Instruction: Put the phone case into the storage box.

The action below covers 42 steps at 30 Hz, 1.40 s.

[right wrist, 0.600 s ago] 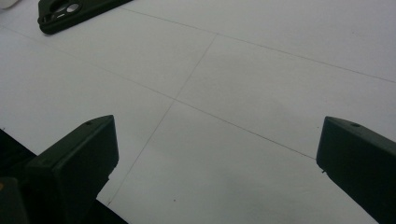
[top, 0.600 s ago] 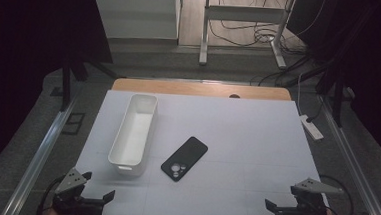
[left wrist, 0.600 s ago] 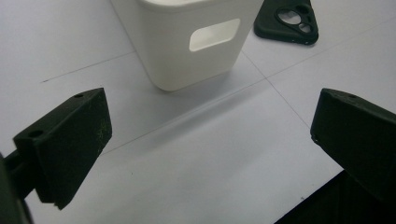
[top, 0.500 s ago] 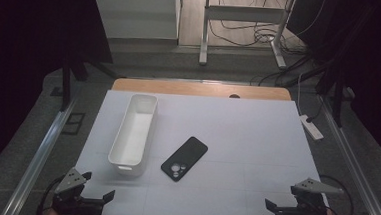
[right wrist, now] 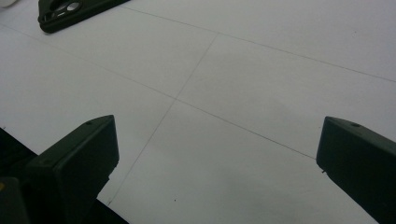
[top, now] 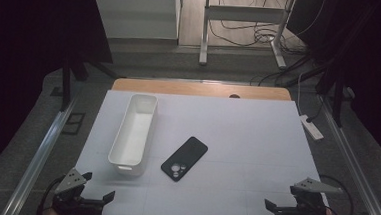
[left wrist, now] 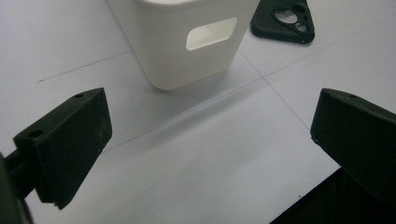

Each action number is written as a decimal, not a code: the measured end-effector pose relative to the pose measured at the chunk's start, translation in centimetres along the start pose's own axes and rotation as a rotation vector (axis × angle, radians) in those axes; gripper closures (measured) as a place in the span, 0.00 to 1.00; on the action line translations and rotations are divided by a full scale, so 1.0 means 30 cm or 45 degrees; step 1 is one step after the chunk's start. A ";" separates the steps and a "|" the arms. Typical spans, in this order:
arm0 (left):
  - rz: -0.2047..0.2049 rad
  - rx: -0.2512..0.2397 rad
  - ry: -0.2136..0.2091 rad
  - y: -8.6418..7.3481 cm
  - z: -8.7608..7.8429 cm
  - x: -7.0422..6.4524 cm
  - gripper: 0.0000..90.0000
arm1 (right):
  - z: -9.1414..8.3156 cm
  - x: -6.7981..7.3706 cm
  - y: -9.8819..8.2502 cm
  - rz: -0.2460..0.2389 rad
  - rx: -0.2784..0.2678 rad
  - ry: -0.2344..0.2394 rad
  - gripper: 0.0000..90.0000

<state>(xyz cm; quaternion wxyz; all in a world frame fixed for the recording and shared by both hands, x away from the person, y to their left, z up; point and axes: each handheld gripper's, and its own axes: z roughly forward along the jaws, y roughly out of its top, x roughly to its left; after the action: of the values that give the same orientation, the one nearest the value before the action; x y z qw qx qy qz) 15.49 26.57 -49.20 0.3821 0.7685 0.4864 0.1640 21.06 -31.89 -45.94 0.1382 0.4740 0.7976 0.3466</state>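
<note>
Both my grippers sat wide open at the near table edge, left gripper (top: 98, 198), right gripper (top: 278, 209), holding nothing. The black phone case (top: 184, 158) lay flat just beside the white bin (top: 134, 129): probably light, flexible, best pinched across its long edges.

The bin (top: 135, 130) lies just ahead of the left gripper (top: 95, 189) on the table (top: 246, 141), lengthwise away from it. The phone (top: 184, 158) lies just right of the bin, well ahead and left of the right gripper (top: 279, 195).
</note>
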 end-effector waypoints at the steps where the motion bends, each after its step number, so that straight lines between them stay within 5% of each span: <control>1: 0.004 0.001 0.000 0.000 0.000 -0.001 0.00 | 0.000 0.000 0.000 0.002 0.000 0.003 0.00; 14: -0.007 -0.049 -0.017 -0.009 -0.012 0.004 0.00 | 0.005 0.005 0.004 -0.024 0.021 0.007 0.00; 42: 0.019 -0.023 -0.011 -0.004 -0.005 -0.003 0.00 | 0.050 0.019 0.070 -0.148 0.002 0.064 0.00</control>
<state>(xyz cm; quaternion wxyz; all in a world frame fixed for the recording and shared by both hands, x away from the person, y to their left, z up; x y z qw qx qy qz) 15.27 26.58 -49.19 0.3898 0.7693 0.4775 0.1677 22.97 -30.12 -45.53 0.1377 0.4180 0.8273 0.3490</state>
